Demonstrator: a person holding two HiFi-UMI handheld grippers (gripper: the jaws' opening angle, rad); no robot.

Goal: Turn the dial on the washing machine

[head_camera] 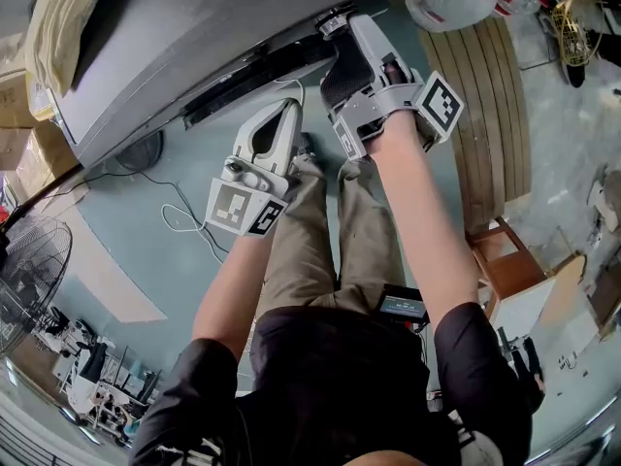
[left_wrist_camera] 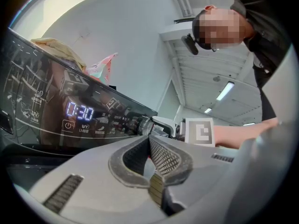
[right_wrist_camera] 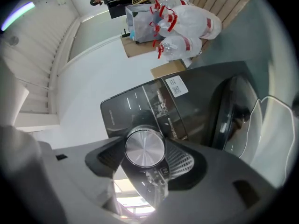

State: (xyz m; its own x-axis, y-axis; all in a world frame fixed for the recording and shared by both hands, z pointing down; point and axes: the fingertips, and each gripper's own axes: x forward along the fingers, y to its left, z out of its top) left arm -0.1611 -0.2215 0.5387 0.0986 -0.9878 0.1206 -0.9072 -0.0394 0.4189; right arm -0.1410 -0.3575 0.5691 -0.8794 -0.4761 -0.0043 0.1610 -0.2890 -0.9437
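The right gripper [head_camera: 335, 25] is clamped on the round silver dial [right_wrist_camera: 145, 147], one pad against each side. The dial sits at one end of the dark control panel [left_wrist_camera: 46, 101] of the washing machine [head_camera: 165, 61], along from the lit display [left_wrist_camera: 79, 111]. The left gripper [left_wrist_camera: 149, 141], jaws together and empty, hovers beside it near the machine's front

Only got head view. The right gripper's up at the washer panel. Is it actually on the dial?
Observer: Yes. In the right gripper view, the right gripper has its jaws closed on the rim of the silver dial.
Operator: Is the left gripper holding anything?
Observer: No. The left gripper is shut and empty, held off the panel. Its view also shows the display lit, reading 0:30.
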